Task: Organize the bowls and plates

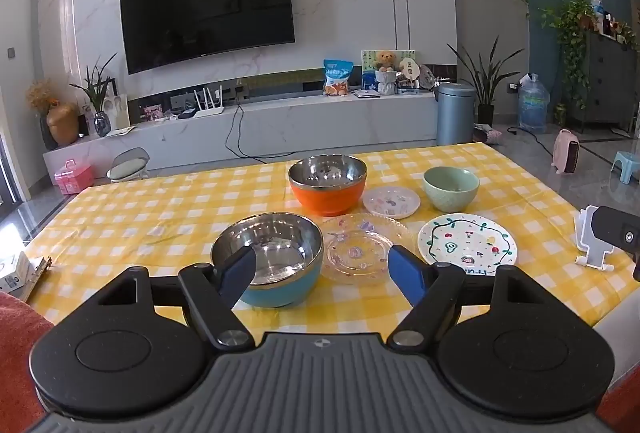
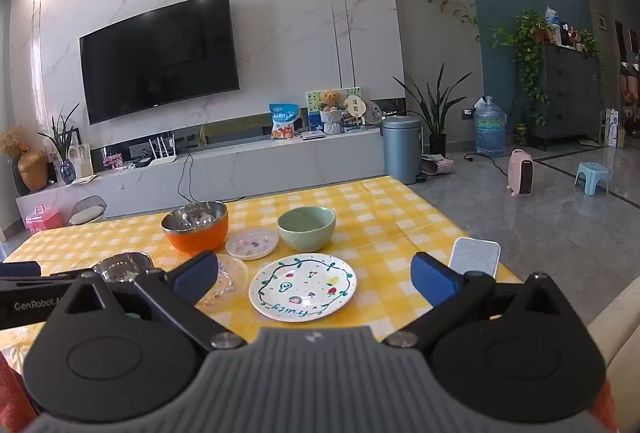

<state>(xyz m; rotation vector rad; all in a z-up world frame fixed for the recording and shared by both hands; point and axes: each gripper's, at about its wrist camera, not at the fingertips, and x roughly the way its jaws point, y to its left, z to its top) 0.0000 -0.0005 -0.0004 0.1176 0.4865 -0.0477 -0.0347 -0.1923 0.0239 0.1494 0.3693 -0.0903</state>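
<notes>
Left gripper (image 1: 322, 267): we see its jaws spread wide, holding nothing, low over the near edge of the worktop (image 1: 160, 209).
Right gripper (image 2: 314, 275): we see its jaws equally wide and empty, above the near right part of the worktop.
Blue bowl (image 1: 272, 261): steel-lined, at 11 o'clock from the left gripper, partly behind the left blue finger (image 1: 238, 273).
Clear glass plate (image 1: 360, 247): at 12 o'clock from the left gripper, just beside the blue bowl.
Fruit-painted plate (image 2: 303, 287): at 12 o'clock from the right gripper, between its fingers.
Orange bowl (image 1: 328, 185): steel-lined, at 12 o'clock, farther back.
Small patterned plate (image 1: 391, 202): between the orange bowl and the green bowl (image 1: 451, 188).
Phone stand (image 2: 475, 256): white, at 2 o'clock from the right gripper, near the worktop's right edge.
</notes>
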